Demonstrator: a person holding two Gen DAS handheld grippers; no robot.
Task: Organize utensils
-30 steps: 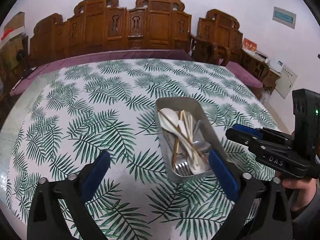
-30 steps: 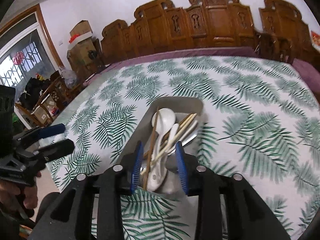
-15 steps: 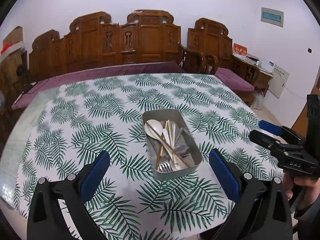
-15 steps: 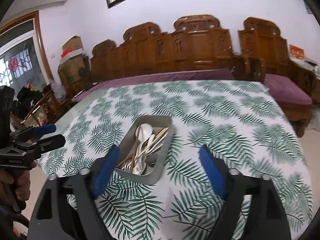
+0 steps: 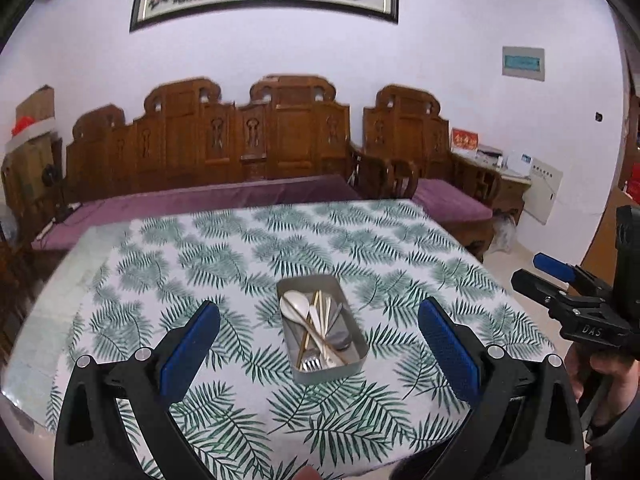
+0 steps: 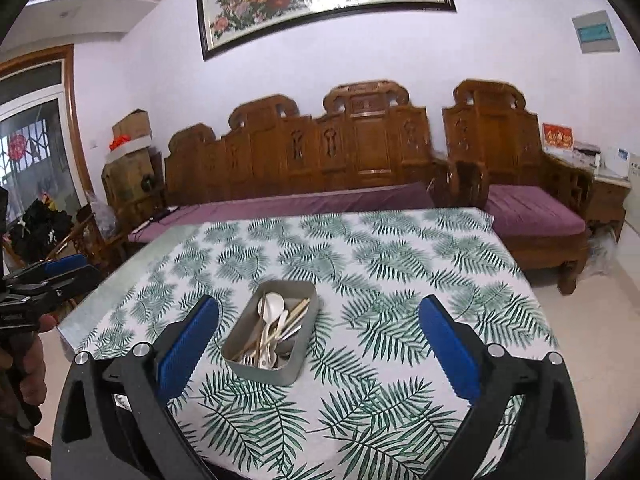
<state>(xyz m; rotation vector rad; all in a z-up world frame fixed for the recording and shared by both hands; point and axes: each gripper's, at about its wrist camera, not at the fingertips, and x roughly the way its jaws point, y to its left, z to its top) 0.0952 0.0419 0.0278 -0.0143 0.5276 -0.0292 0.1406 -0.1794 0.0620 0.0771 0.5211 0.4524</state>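
Note:
A grey metal tray (image 5: 357, 339) sits on the leaf-print tablecloth (image 5: 224, 256); it also shows in the right wrist view (image 6: 294, 373). In it lie white spoons (image 5: 295, 306), chopsticks (image 5: 307, 330), a metal spoon and a fork (image 5: 311, 364). My left gripper (image 5: 319, 330) is open and empty, held back above the table's near edge. My right gripper (image 6: 318, 330) is open and empty, likewise pulled back from the tray. Each gripper shows from the side in the other's view, the right one (image 5: 554, 276) and the left one (image 6: 60, 270).
A carved wooden sofa with purple cushions (image 5: 208, 200) stands behind the table. A wooden armchair (image 6: 532, 216) stands at the right. The table's near edge lies just below both grippers. Boxes (image 6: 130, 152) stand at the far left.
Both grippers have pulled back and up from the tray. The right gripper's jaws have opened wide; a second ago they were narrow over the tray. The utensils stay in the tray.

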